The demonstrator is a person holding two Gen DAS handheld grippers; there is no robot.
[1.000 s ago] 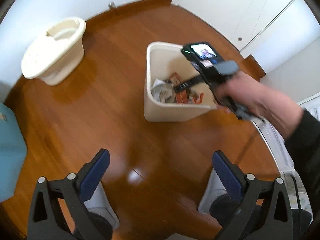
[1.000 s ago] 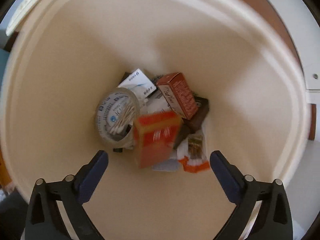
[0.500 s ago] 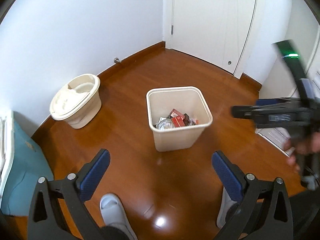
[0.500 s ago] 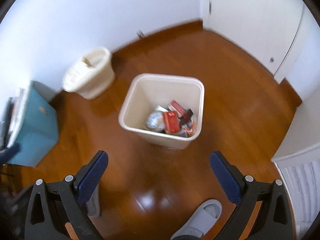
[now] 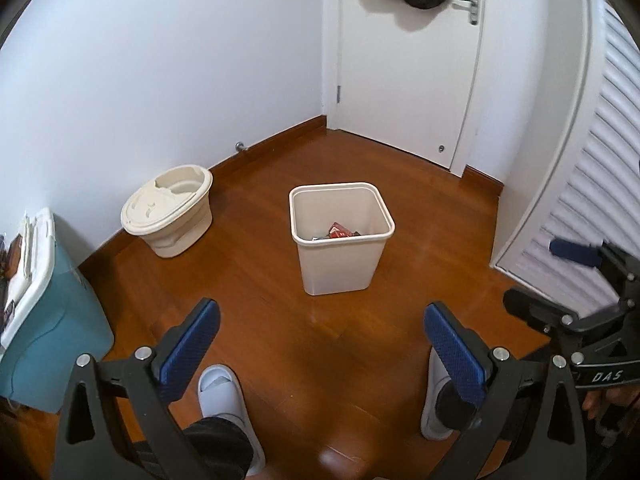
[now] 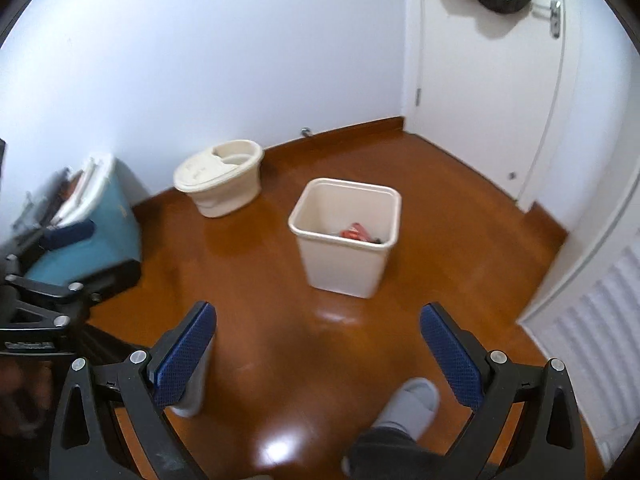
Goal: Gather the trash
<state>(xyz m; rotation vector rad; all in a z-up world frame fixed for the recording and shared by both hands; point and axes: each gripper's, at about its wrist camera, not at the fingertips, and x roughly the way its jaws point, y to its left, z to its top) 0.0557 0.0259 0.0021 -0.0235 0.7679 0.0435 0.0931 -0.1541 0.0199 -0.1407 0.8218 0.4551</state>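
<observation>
Your left gripper (image 5: pixel 318 344) and right gripper (image 6: pixel 318 344) both hang with pads spread wide and nothing between them, well back from the one cream wastebasket (image 5: pixel 342 240) standing upright on the wooden floor (image 5: pixel 320 340). The trash lies at the bottom of that basket: a red carton (image 5: pixel 339 231) shows over the rim, and the rest is too hidden to count. I'd judge those cartons light and easily crushed. The basket looks like thin, smooth plastic, light and a bit flexible, so take it by the rolled rim at a straight side, not the slick wall. Elsewhere you have one lidded cream bucket (image 5: pixel 170 210), one teal box (image 5: pixel 48 320), two slippers (image 5: pixel 224 396).
</observation>
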